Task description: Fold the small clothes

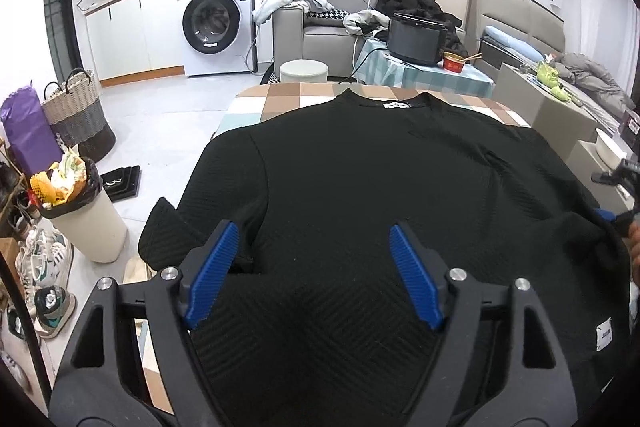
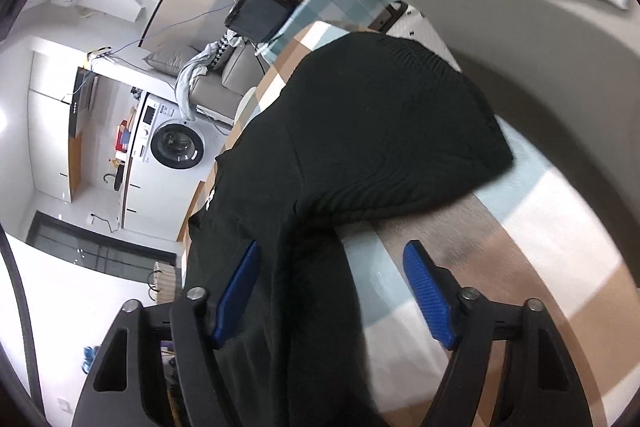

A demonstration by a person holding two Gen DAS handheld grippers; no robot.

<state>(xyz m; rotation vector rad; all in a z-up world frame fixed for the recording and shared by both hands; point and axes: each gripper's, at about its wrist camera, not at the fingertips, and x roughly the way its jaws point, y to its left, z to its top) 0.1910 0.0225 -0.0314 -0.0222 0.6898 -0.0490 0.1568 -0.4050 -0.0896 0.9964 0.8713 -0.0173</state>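
While a black sweater [image 1: 380,187] lies spread front-down across a desk [image 1: 280,95] covered in a checked cloth, the scene runs from a cluttered floor on the left to a bed on the right. At far left in the left wrist view, a purple bag [image 1: 24,131] and a woven basket [image 1: 76,115] stand beside a full waste bin [image 1: 84,215], with sneakers [image 1: 44,267] lined up below. Behind them a white washing machine [image 1: 216,23] sits under the kitchen counter. At centre, the left gripper [image 1: 314,271] hovers low over the sweater's hem, its blue-padded jaws apart with the knit beneath and between them but not pinched. The collar and its white label [image 1: 396,105] point away toward a grey sofa [image 1: 320,35] and a dark box-shaped appliance [image 1: 416,37] on a side table. One sleeve [image 1: 168,235] hangs off the desk's left edge. At right, the sweater's other side is seen from the rolled right wrist view: the right gripper [image 2: 334,291] straddles the garment's edge, jaws apart, one blue pad [image 2: 238,291] over the black fabric and the other above the bare checked cloth [image 2: 520,267]. A folded-back sleeve [image 2: 400,131] lies just ahead of it. No earlier view shows whether either pair of jaws is moving.
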